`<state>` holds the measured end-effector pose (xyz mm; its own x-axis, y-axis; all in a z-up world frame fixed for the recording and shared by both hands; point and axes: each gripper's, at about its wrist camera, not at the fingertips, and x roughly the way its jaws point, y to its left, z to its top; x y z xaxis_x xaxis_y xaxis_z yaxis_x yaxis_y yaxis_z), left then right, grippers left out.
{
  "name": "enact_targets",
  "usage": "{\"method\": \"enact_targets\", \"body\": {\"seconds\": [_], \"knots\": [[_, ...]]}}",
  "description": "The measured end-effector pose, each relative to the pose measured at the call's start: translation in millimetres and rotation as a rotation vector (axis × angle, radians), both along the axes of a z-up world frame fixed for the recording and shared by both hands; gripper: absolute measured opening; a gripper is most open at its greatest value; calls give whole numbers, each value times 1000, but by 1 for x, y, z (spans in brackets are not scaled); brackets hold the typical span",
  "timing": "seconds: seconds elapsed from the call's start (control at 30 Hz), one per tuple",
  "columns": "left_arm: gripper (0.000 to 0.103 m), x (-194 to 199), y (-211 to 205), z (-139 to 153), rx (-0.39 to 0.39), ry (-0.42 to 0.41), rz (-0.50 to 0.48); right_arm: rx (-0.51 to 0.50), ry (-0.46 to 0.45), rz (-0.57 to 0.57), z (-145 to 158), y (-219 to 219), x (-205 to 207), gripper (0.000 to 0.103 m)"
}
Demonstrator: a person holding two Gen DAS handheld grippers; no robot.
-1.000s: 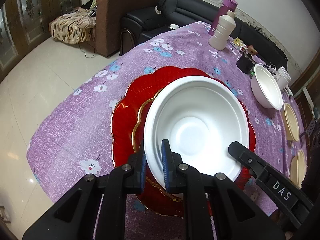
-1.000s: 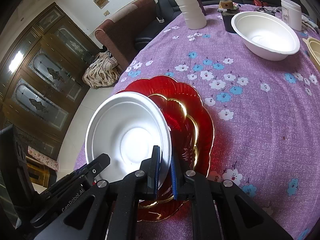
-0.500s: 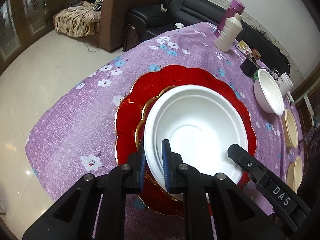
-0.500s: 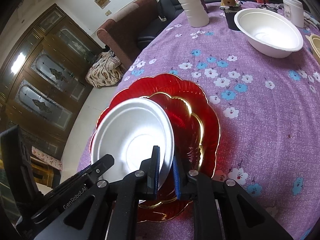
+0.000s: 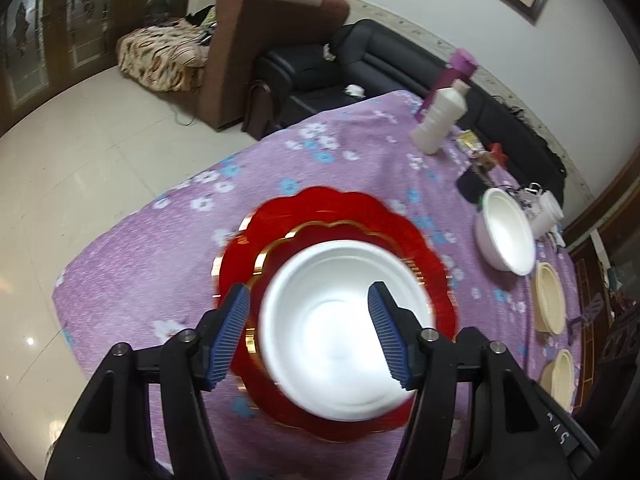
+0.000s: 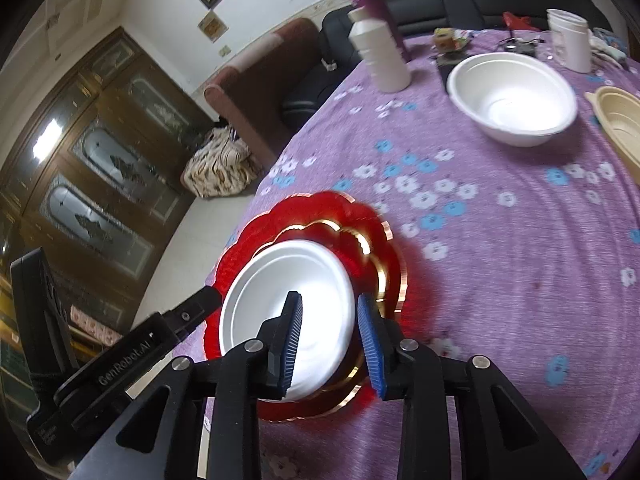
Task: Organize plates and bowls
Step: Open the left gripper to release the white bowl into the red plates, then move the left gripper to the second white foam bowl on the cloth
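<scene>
Left gripper [image 5: 308, 332] and right gripper [image 6: 330, 344]: jaws just opened, apart, nothing clamped. White foam bowl [image 5: 340, 332] sits free on the stacked red plates [image 5: 320, 216]. Right view reads "GenRobot.AI" on the left gripper. Beyond the plates: second white bowl [image 6: 512, 100], white bottle [image 6: 380, 60].
</scene>
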<state>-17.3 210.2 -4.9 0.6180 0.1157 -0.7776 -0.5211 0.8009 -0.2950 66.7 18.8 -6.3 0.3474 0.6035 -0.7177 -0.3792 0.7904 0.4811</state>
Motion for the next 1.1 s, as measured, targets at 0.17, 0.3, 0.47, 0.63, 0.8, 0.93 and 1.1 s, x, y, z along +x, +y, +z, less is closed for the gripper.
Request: {"method": "enact_targets", "body": {"seconds": [0.17, 0.3, 0.47, 0.63, 0.8, 0.93, 1.1], "knots": [[62, 23, -34, 6, 7, 0, -108, 19, 7, -61, 2, -36, 4, 32], [62, 49, -65, 10, 10, 11, -197, 26, 17, -133, 1, -71, 14, 32], [61, 85, -94, 15, 24, 34, -257, 69, 38, -242, 1, -117, 37, 32], [61, 120, -121, 20, 41, 49, -286, 92, 55, -307, 1, -144, 68, 32], [61, 162, -142, 13, 95, 99, -288, 102, 77, -351, -1, -159, 108, 32], [61, 191, -150, 4, 130, 133, -278, 108, 96, -369, -9, -164, 138, 32], [61, 220, -153, -10, 136, 172, -241, 118, 129, -381, -20, -164, 173, 32]]}}
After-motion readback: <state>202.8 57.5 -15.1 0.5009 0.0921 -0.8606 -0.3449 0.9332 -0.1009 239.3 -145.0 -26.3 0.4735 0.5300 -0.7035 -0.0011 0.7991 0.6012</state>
